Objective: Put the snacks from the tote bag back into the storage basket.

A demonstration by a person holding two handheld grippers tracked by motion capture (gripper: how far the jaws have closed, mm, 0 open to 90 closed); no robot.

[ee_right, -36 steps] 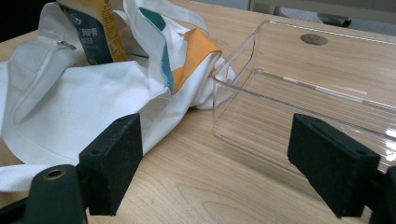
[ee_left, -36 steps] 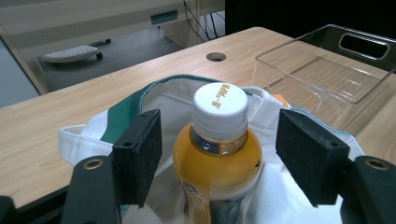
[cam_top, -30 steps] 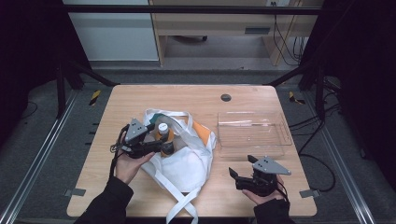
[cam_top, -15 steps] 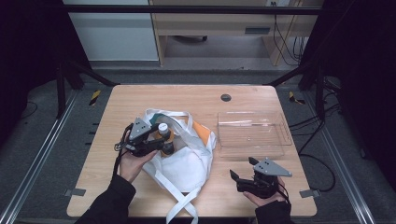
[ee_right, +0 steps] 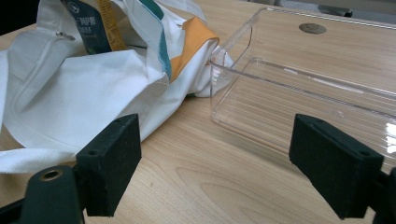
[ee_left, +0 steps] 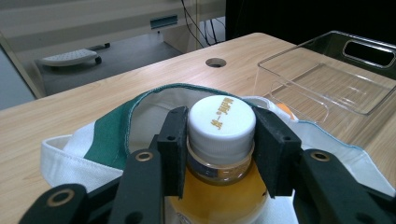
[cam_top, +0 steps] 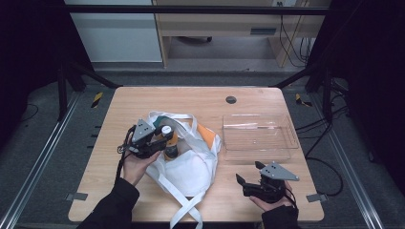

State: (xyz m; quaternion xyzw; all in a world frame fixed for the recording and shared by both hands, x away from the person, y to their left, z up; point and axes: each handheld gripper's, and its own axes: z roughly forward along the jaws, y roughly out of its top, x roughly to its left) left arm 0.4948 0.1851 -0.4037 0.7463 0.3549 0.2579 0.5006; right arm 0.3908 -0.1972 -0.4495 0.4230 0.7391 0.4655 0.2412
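Bottle [ee_left: 220, 140] clamped at its cap by the closing left gripper [ee_left: 221, 149], not yet lifted from bag [cam_top: 191, 167]. Tray [cam_top: 258, 138], at 3 o'clock, unfilled. Right gripper [ee_right: 233, 163] held wide, idle.

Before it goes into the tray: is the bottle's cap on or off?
On. The white cap sits on the bottle of orange liquid, between the left gripper pads at the bag mouth.
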